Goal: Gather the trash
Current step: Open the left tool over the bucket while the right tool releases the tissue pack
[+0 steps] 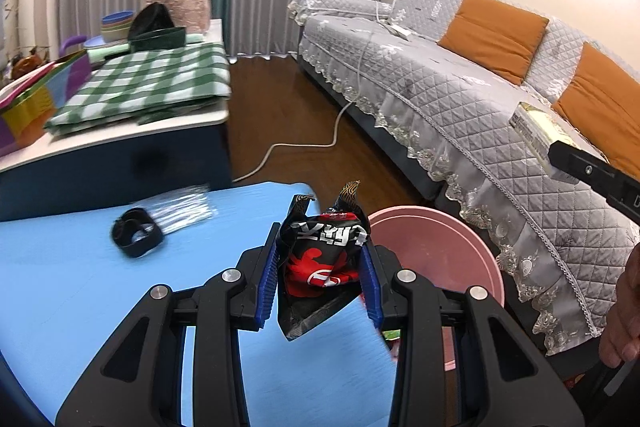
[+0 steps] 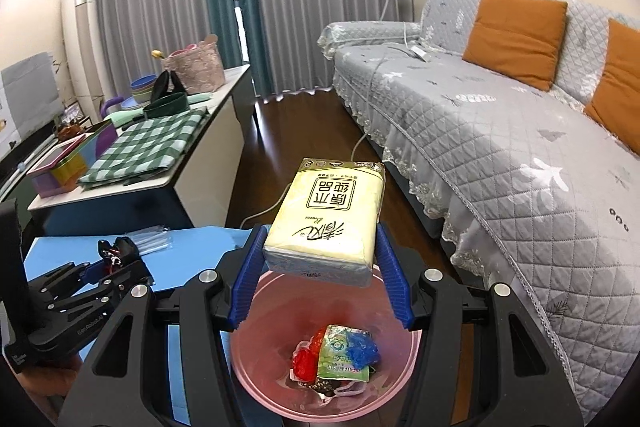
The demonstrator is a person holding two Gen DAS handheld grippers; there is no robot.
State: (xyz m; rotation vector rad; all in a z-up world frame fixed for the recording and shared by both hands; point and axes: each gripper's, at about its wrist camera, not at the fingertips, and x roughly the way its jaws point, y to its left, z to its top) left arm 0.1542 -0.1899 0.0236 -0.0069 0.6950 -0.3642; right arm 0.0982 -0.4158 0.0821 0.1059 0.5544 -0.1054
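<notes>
In the left wrist view my left gripper is shut on a crumpled black and red snack wrapper, held above the right edge of the blue table beside the pink bin. In the right wrist view my right gripper is shut on a pale yellow tissue pack, hanging directly over the pink bin. Inside the bin lie red, green and blue wrappers. The left gripper shows at the left with the wrapper. The tissue pack and a right finger appear at the right.
A black tape roll and clear plastic sleeves lie on the blue table. Behind stands a white side table with a green checked cloth, bowls and a basket. A grey quilted sofa with orange cushions runs along the right. A white cable crosses the wooden floor.
</notes>
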